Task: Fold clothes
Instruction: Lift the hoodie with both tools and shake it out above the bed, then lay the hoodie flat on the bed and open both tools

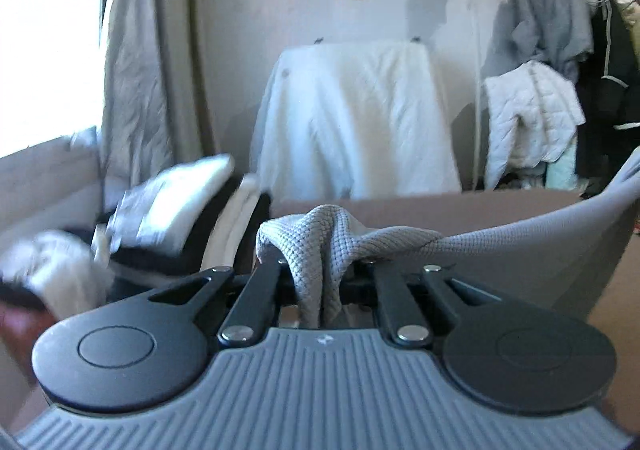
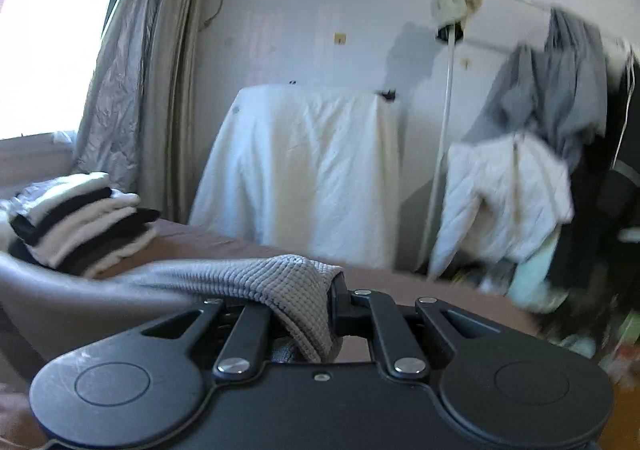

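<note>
A grey waffle-knit garment is stretched in the air above a brown surface. My left gripper is shut on one bunched corner of it, and the cloth drapes down between the black fingers. From there the fabric runs off to the right. In the right wrist view the same grey garment comes in from the left, and my right gripper is shut on its other corner, which folds over the fingers and hides the tips.
A stack of folded black and white clothes lies on the brown surface at the left, near a window and grey curtain. Behind stand a white-draped object and a rack of hanging clothes.
</note>
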`<state>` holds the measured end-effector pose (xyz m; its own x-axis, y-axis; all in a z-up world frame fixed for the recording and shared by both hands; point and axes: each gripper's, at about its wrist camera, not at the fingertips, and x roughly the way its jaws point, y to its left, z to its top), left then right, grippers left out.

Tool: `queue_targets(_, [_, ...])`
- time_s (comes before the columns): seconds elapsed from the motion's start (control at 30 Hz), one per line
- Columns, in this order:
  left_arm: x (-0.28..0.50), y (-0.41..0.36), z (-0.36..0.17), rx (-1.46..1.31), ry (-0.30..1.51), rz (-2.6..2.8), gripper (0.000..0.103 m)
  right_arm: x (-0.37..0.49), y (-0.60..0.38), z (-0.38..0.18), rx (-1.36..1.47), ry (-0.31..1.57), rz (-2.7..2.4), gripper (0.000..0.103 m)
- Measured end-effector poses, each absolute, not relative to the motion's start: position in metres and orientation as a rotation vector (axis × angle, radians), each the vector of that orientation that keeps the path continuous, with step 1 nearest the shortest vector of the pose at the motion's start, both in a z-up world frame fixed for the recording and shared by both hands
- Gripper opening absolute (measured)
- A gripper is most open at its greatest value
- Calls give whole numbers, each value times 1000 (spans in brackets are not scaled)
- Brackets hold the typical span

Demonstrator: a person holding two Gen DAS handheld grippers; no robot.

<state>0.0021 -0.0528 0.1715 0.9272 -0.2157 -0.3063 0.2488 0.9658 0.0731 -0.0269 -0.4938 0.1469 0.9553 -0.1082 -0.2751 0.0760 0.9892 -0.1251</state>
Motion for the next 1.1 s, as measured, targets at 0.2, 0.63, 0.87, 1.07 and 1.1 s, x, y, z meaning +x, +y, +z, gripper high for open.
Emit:
queue_targets(0.2, [108,-99,188,194,286,-104,7,54,-516,160,-116,248,-154,9])
queue_targets(0.63, [147,-36,-29,61,780,-34,49,114,-476,-10,-23,620,-201,55])
queue_targets(0.87, [109,15,-73,-174,912,88,49,23,-467,-74,100,704,-142,55])
queue_targets(1.07, [86,-13,-60,-289,840,-98,59,-12,-490,-97,359,738,-72,55])
queue_targets(1.1, [82,-19,-58,-309,827,-134,59,-13,-493,-99,387,744,-52,55])
